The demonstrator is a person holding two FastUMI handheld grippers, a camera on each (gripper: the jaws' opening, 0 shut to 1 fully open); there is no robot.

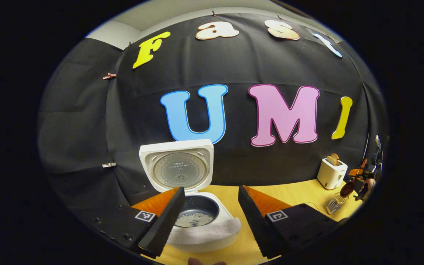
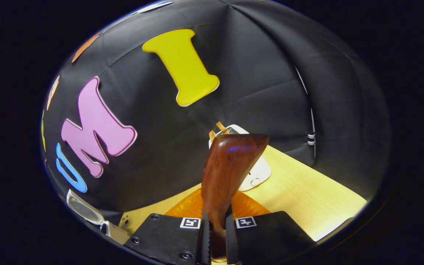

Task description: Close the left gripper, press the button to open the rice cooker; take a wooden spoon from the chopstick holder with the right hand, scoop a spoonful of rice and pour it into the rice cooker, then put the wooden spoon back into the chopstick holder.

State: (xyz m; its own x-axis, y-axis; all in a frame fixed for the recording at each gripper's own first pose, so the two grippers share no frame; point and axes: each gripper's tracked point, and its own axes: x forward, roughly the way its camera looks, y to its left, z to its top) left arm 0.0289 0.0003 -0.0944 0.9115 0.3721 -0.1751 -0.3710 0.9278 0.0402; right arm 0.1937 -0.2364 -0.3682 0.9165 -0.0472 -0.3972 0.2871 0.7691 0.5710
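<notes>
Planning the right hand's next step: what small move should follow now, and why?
Probably lower the wooden spoon toward the chopstick holder: the rice cooker already holds rice, and the right gripper has the spoon pinched between its fingers, bowl up.

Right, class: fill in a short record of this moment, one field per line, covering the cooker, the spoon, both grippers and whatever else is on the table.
Rice cooker: lid up, rice in the inner pot
Wooden spoon: clamped by its handle, bowl up
Right gripper: jaws shut on the spoon
Left gripper: jaws open, either side of the cooker in its view
Chopstick holder: wire, on the table
Toaster: white, bread in its slots
</notes>
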